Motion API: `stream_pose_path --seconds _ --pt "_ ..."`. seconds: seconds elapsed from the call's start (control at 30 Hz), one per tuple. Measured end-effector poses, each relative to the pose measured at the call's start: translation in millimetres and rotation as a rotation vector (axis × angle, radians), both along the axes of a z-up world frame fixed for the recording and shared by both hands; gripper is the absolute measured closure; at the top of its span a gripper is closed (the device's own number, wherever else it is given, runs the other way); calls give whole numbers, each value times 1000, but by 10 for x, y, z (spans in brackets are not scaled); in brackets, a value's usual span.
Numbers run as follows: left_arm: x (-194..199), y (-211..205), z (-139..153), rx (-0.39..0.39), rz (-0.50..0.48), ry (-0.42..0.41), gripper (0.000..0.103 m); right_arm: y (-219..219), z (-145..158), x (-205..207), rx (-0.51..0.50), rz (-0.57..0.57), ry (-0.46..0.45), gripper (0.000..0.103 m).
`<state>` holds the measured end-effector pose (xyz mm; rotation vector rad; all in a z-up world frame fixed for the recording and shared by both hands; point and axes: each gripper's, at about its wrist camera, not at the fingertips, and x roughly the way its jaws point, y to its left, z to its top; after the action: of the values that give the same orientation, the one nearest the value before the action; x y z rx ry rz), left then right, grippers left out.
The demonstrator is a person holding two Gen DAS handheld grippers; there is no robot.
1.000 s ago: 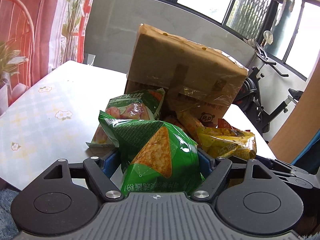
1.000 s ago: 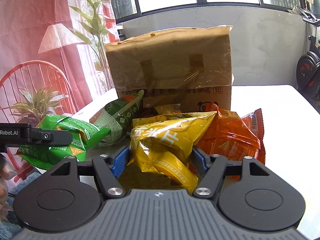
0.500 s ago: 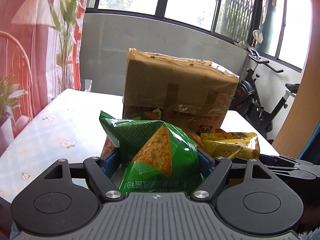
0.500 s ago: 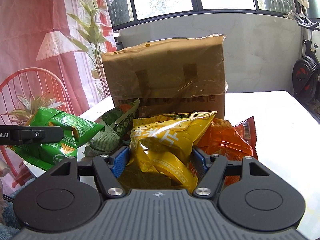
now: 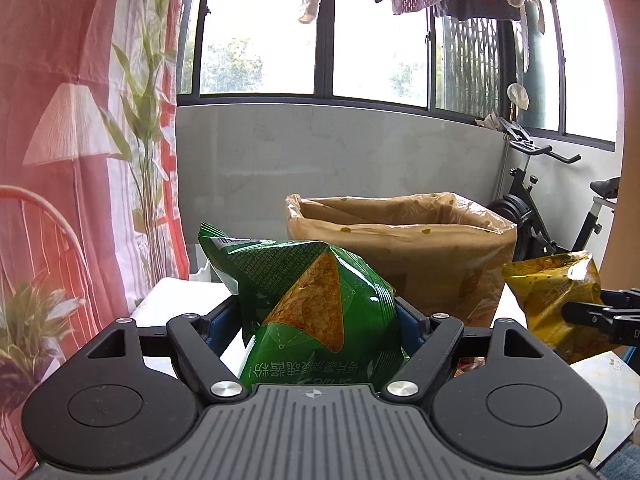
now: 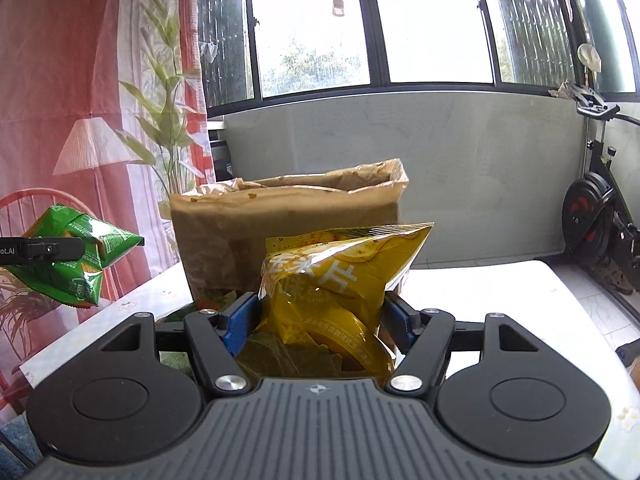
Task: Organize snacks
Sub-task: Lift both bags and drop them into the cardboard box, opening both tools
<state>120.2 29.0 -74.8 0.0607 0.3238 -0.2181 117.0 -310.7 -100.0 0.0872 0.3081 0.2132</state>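
My left gripper [image 5: 316,320] is shut on a green chip bag [image 5: 316,300] and holds it up in front of the open cardboard box [image 5: 400,232], near rim height. My right gripper [image 6: 320,316] is shut on a yellow chip bag [image 6: 332,280], also raised before the box [image 6: 280,224]. The yellow bag also shows at the right of the left wrist view [image 5: 556,300], and the green bag shows at the left of the right wrist view [image 6: 76,260]. The box is lined with clear plastic and its top is open.
The white table [image 6: 480,300] carries the box. A little of another snack bag [image 6: 212,300] shows at the foot of the box. An exercise bike [image 6: 600,208] stands to the right. A red chair [image 5: 44,240], plants and a pink curtain are to the left.
Both grippers have risen with their bags, from table level among the snack pile to about the height of the box rim. The box opening has come into view.
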Motion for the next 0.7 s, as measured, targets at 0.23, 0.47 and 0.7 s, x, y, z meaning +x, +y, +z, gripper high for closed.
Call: stream_pose_path --seconds 0.23,0.47,0.7 --pt "241 -101 145 26 -12 -29 22 -88 279 297 0 -12 -75 34" --pt "572 -261 317 32 -35 -56 22 -87 511 635 -5 -1 -139 34" --pt "969 -445 501 24 -54 -78 22 -83 666 1026 5 -7 -148 34"
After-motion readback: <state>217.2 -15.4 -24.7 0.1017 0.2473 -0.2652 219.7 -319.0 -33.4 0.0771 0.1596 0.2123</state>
